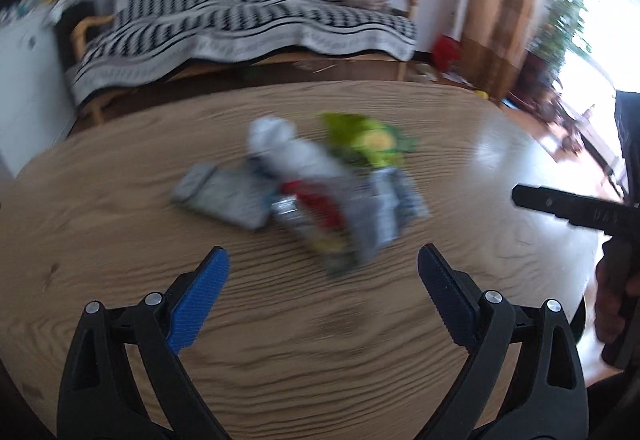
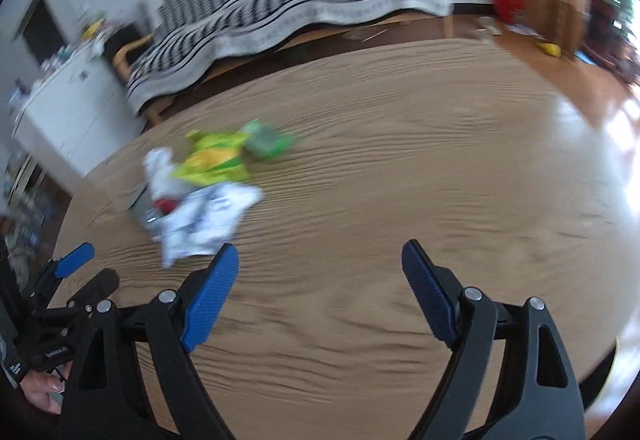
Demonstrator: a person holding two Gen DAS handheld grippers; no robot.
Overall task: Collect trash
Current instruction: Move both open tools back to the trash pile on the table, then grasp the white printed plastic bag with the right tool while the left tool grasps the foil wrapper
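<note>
A blurred pile of trash lies in the middle of a round wooden table (image 1: 120, 176): a green and yellow wrapper (image 1: 370, 140), crumpled white paper (image 1: 288, 148), a grey packet (image 1: 224, 196) and a red and silver wrapper (image 1: 320, 208). My left gripper (image 1: 324, 260) is open and empty, just short of the pile. In the right wrist view the pile shows the green and yellow wrapper (image 2: 216, 160) and white paper (image 2: 208, 220). My right gripper (image 2: 320, 256) is open and empty, to the right of the pile. The left gripper (image 2: 76, 260) shows at that view's left edge.
A sofa with a black and white striped cover (image 1: 256, 20) stands behind the table. A white cabinet (image 2: 68, 104) is at the left. A curtain (image 1: 500, 0) and a bright window with plants are at the right. The right gripper's black body (image 1: 576, 208) reaches in from the right.
</note>
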